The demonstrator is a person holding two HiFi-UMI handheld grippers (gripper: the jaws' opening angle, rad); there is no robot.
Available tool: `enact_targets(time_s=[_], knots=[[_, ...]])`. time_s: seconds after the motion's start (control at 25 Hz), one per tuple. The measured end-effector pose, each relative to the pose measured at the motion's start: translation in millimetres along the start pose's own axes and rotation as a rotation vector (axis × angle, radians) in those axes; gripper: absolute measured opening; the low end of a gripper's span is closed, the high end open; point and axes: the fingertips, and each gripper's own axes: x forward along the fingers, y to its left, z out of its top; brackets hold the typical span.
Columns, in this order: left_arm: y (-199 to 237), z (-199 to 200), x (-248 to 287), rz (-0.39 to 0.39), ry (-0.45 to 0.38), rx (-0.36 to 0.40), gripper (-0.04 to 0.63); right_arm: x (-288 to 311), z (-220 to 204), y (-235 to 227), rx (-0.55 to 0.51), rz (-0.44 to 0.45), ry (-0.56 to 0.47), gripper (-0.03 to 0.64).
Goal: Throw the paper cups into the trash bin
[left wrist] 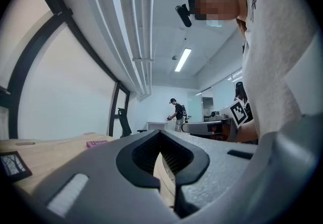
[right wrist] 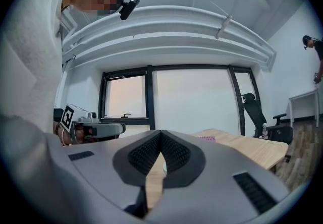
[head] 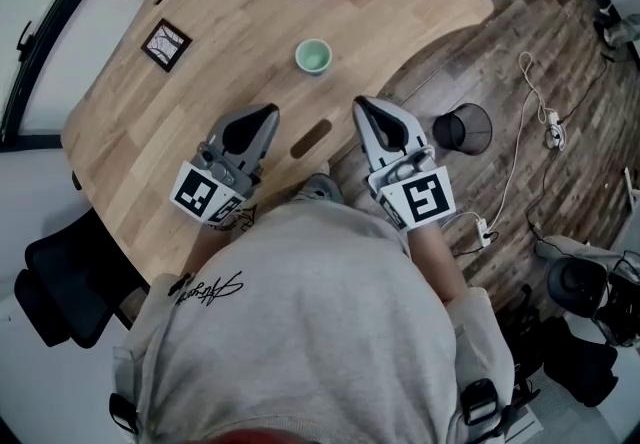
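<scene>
Wooden desk [head: 200, 82], cup [head: 312, 56] ahead of seemingly shut jaws

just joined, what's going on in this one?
A person stands at the wooden table with a gripper in each hand. The left gripper and right gripper are both shut and empty, short of the green paper cup, which sits untouched on the table. The black trash bin stands on the floor to the right.

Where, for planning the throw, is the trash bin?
Head view: the black mesh trash bin stands on the floor at right, beside the table edge and the right gripper.
</scene>
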Motion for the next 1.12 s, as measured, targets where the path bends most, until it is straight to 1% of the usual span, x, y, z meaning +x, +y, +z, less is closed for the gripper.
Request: enact_targets(time_s=[0.44, 0.64, 0.76, 0.84, 0.96, 1.04, 1.12], knots=[[41, -15, 11, -0.019, 0.028, -0.03, 0.003, 34, -8, -17, 0.003, -0.04, 0.002, 0.009], [48, -23, 19, 0.015, 0.034, -0.052, 0.003, 35, -20, -28, 0.018, -0.018, 0.031, 0.009], [54, -22, 24, 0.057, 0.007, -0.086, 0.003, 36, -24, -36, 0.014, 0.006, 0.039, 0.009], [58, -24, 25, 0.09, -0.002, -0.105, 0.003, 38, -33, -38, 0.009, 0.037, 0.076, 0.009], [61, -32, 26, 0.122, 0.014, -0.109, 0.003, 41, -60, -36, -0.041, 0.088, 0.194, 0.009], [62, -36, 26, 0.135, 0.022, -0.108, 0.003, 43, -76, -36, -0.077, 0.103, 0.255, 0.011], [62, -40, 26, 0.147, 0.03, -0.104, 0.003, 48, -88, -37, -0.09, 0.109, 0.29, 0.012]])
